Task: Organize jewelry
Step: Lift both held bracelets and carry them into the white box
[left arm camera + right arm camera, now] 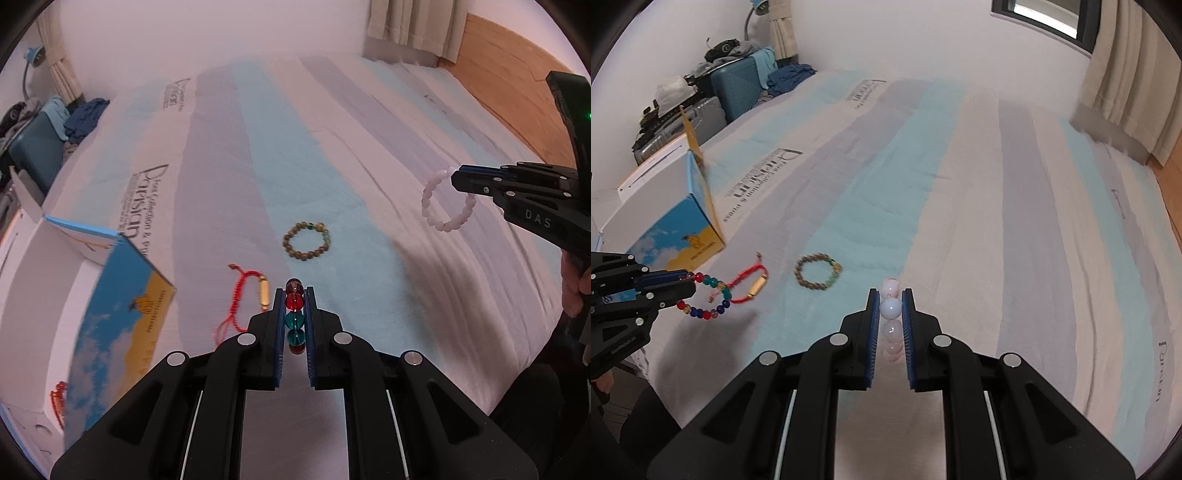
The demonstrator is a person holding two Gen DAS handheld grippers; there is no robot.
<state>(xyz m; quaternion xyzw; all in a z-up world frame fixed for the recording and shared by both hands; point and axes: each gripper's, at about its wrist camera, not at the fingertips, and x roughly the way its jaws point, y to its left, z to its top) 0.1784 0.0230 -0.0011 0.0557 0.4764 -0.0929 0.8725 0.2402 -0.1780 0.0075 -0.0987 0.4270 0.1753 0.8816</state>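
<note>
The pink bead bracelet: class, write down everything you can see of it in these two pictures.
The pink bead bracelet is a loop of round, glossy, pale pink and whitish beads, translucent like glass or stone. The right gripper is shut on it, pinching a couple of beads between its blue pads; the rest of the loop hangs free below, lifted clear above the striped bedsheet. Nothing else touches it. It hangs to the right of the brown bead bracelet lying on the sheet.

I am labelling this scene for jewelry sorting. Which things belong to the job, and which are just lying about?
Job:
colourful bead bracelet
pink bead bracelet
brown bead bracelet
red cord bracelet
blue-and-yellow box

Lying about:
suitcases
clothes
curtain
</note>
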